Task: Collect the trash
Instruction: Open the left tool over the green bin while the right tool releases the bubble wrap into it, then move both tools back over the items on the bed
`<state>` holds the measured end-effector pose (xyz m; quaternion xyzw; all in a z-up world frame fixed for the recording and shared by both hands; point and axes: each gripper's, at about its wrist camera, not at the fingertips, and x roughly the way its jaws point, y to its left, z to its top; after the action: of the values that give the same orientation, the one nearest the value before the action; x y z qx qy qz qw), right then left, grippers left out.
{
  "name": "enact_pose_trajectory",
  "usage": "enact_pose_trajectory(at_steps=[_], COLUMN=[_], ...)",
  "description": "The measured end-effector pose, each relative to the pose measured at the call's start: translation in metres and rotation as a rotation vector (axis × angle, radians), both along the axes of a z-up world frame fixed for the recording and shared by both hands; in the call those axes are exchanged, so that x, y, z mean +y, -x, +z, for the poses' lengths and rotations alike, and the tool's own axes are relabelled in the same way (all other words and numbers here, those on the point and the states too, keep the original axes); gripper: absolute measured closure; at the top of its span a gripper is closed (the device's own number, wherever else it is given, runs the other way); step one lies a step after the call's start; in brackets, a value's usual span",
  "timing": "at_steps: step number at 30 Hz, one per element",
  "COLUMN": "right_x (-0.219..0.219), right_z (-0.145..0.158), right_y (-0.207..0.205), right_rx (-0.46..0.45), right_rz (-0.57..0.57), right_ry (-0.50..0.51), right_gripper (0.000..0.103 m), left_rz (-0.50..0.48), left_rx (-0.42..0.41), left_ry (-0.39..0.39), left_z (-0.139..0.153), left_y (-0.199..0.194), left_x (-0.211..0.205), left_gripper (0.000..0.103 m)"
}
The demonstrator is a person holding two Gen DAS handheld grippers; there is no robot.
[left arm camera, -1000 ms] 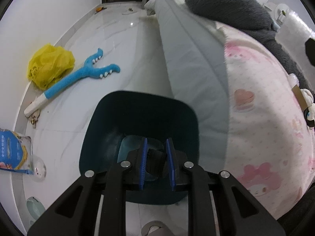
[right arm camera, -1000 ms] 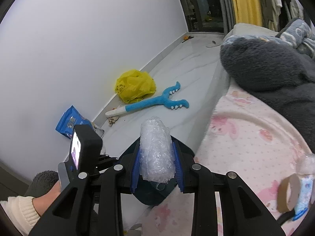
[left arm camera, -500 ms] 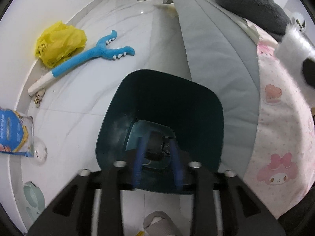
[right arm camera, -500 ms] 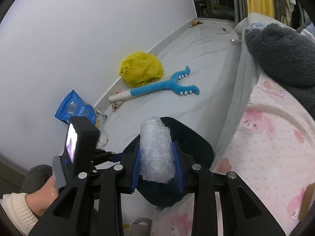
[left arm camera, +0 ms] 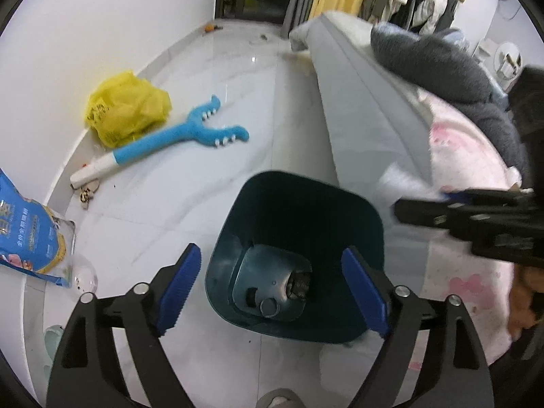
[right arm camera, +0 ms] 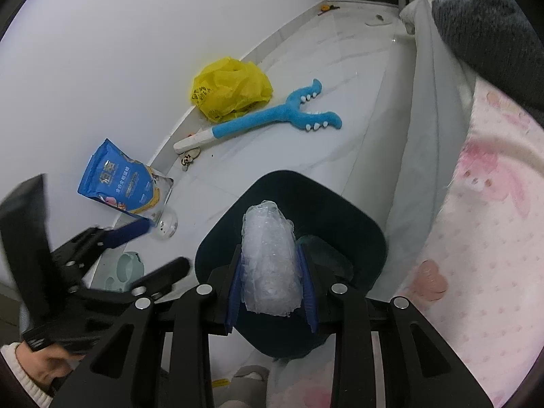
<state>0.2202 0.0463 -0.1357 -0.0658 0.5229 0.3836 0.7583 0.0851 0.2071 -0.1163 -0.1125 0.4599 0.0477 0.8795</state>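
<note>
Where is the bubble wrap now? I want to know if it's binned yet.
In the right wrist view, the bubble wrap is clamped in the right gripper, above the open teal bin beside the bed.

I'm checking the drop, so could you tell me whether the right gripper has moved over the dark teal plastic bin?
Yes. The right gripper, holding bubble wrap, moved from the bin's near rim over its opening.

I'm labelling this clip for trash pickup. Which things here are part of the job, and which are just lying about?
In the job:
- crumpled clear bubble wrap, held in the right hand-held gripper
- dark teal plastic bin
- left hand-held gripper, open above the bin

Lying about:
- yellow plastic bag
- blue plush forked toy
- blue printed pouch
- grey fleece blanket
</note>
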Motion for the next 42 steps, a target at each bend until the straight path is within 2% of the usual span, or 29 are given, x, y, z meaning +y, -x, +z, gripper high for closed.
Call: enact_pose_trajectory(at_steps=[8,16,17,18,20,25,31,42], right_x=[0.008,0.005,0.006,0.007,0.010,0.011,-0.011,-0.081], right_z=[-0.019,-0.038,-0.040,-0.041,-0.040,-0.026,0.009,0.056], right_y=[0.007,0.006,0.005,0.006,0.009,0.016,0.023,0.029], right_rx=[0.031,0.047,0.054,0.056,0.043,0.002,-0.070,-0.229], right_rz=[-0.008,-0.036,-0.036,-0.035,-0.022,-0.013,-0.050,-0.134], right_ry=[0.042,0.088,0.091,0.091,0.092,0.065,-0.025,-0.092], right_gripper=[0.072,0.069,0.064,0.052,0.040,0.034,0.026,0.015], left_rz=[-0.028,0.044,0.061,0.072,0.081,0.084,0.063,0.025], left_rx=[-0.196,-0.300,-0.312,-0.321,-0.333,-0.337,-0.328,-0.372], left_ry=[-0.023,-0.034,-0.036,-0.033,-0.021,-0.026,-0.020,-0.039], left_z=[0.046,0.069,0.072,0.074,0.078,0.082,0.085,0.106], left_y=[0.030,0.053,0.056,0.058,0.062,0.063,0.067,0.078], left_x=[-0.012,-0.002,-0.001,0.001,0.001,-0.001,-0.010,-0.033], left_gripper=[0.009,0.006,0.006,0.006,0.006,0.006,0.006,0.003])
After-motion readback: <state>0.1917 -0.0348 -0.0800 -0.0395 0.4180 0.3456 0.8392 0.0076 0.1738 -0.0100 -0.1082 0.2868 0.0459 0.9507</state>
